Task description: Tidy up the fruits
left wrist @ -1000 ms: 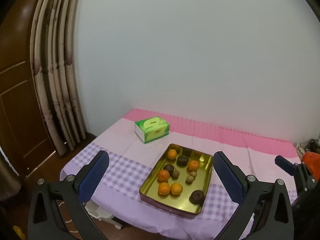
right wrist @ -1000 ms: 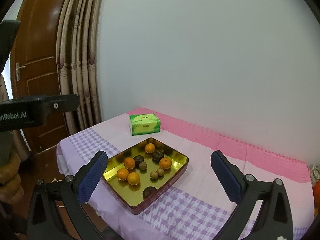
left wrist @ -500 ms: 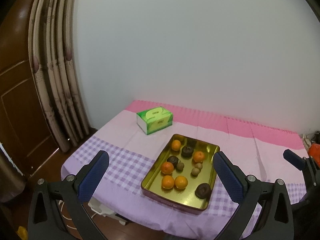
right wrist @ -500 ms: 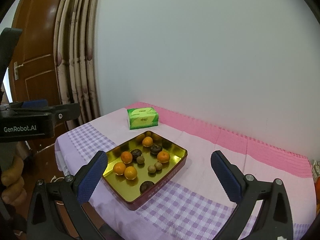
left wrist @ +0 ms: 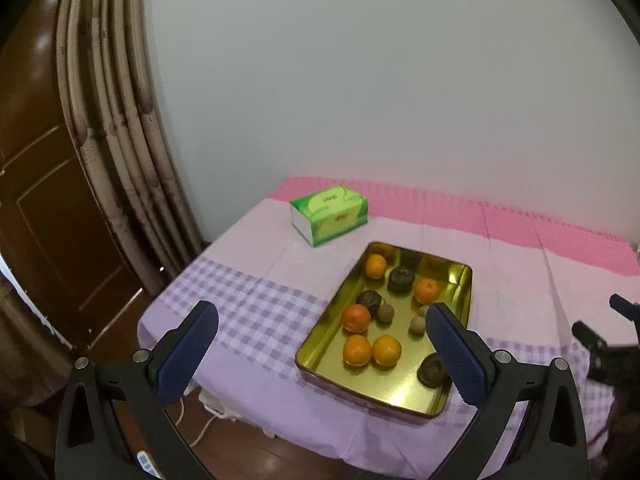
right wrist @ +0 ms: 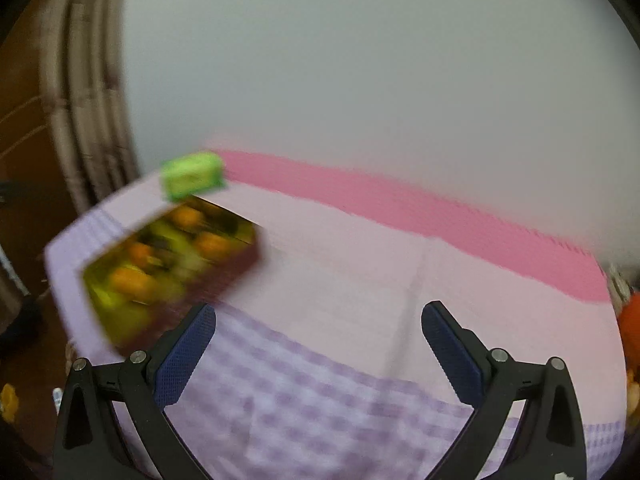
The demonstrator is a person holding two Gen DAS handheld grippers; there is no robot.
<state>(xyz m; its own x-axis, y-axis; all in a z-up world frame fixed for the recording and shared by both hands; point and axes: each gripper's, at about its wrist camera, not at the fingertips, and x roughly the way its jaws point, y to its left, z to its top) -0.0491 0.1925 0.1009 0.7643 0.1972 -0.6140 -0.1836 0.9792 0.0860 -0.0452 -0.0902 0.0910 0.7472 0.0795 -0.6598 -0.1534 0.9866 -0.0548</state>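
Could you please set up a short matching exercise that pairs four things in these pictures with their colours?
Things:
1. tissue box
2. tray
3. far strip of the tablecloth
4. door

Colours:
A. pink
B. dark brown
C. green
D. gold inside

Pairs: 1-C, 2-D, 3-A, 4-B

Plain pale wall [left wrist: 380, 80], beige curtain [left wrist: 120, 140] (patterned), brown wooden door [left wrist: 44, 200], cloth-covered table [left wrist: 248, 312]

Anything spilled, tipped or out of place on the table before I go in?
Nothing stands out. All the fruit sits inside the gold tray, mixed by kind, none on the cloth. The green tissue box lies flat behind it. The right wrist view is motion-blurred, so detail there is unreadable.
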